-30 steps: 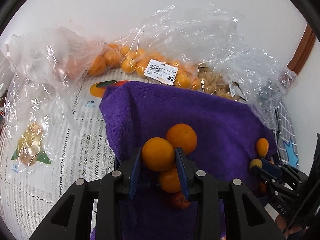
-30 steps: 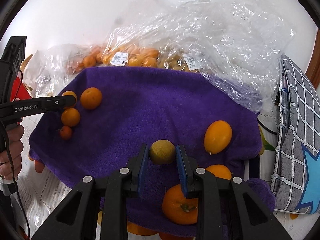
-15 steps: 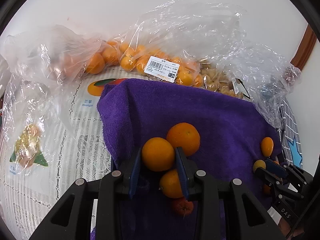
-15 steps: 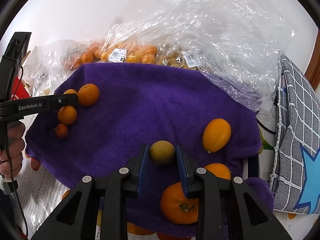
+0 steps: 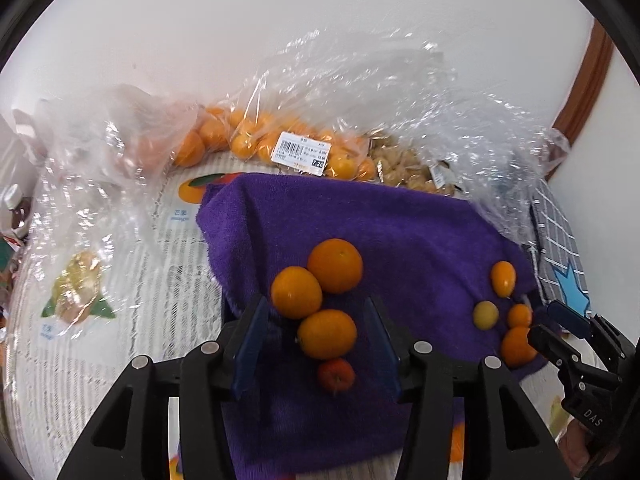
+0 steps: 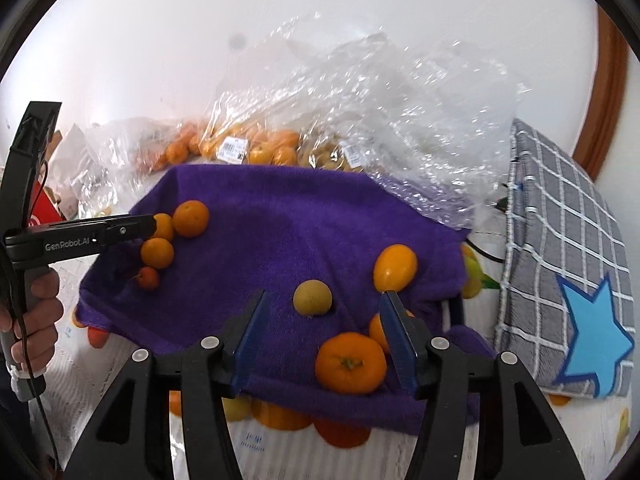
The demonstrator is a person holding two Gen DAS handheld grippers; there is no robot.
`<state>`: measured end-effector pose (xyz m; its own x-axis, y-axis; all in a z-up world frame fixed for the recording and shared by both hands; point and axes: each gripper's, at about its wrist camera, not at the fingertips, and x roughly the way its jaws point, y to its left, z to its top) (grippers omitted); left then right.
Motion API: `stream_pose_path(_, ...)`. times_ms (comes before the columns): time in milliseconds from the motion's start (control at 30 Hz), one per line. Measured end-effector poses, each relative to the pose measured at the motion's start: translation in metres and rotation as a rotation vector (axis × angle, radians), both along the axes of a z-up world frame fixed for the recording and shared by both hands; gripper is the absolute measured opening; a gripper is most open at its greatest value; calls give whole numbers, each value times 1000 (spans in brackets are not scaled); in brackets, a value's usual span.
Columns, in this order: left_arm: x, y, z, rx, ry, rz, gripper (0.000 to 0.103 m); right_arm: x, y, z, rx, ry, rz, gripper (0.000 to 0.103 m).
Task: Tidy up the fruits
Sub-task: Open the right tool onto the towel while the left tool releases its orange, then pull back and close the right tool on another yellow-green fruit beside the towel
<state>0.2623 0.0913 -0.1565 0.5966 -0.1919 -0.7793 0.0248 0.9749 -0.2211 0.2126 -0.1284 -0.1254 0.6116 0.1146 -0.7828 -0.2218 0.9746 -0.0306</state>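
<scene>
A purple towel (image 5: 400, 232) carries the fruit. Three oranges cluster at its left: one (image 5: 296, 292) lies just past my left gripper (image 5: 316, 302), another orange (image 5: 335, 266) is behind it, a third orange (image 5: 327, 334) sits between the fingers. The left jaws are opening and the pads touch none of them. A small red fruit (image 5: 336, 374) lies below. My right gripper (image 6: 324, 295) is also opening, with a yellow-green round fruit (image 6: 312, 297) lying loose between its fingertips. A yellow oval fruit (image 6: 395, 268) and an orange (image 6: 351, 362) lie close by.
Clear plastic bags of small oranges (image 5: 256, 144) and pale brown fruit (image 5: 404, 168) crowd the back by the white wall. A grey checked cloth with a blue star (image 6: 568, 280) lies at the right. More fruit (image 6: 280, 416) shows under the towel's near edge. A hand (image 6: 36, 320) holds the left gripper.
Both grippers have let go: the left jaws have spread off the orange, the right jaws off the yellow-green fruit. Both fruits now rest on the towel. Both grippers have drawn up and back.
</scene>
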Motion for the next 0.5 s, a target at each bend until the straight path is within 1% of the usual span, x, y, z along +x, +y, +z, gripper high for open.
stream_pose_path(167,-30,4,14,-2,-30,2,48,-25,-4,14,3,-37,-16,57)
stream_pose_path(267,-49,6,17,0,-45,2,48,-40,-5,20,-30,-62,-59,57)
stream_pose_path(400,-72,8,13,6,-41,14,48,-54,-10,21,6,-42,-84,57)
stream_pose_path(500,-92,15,6,5,-31,31,48,-63,-8,15,23,-15,-78,56)
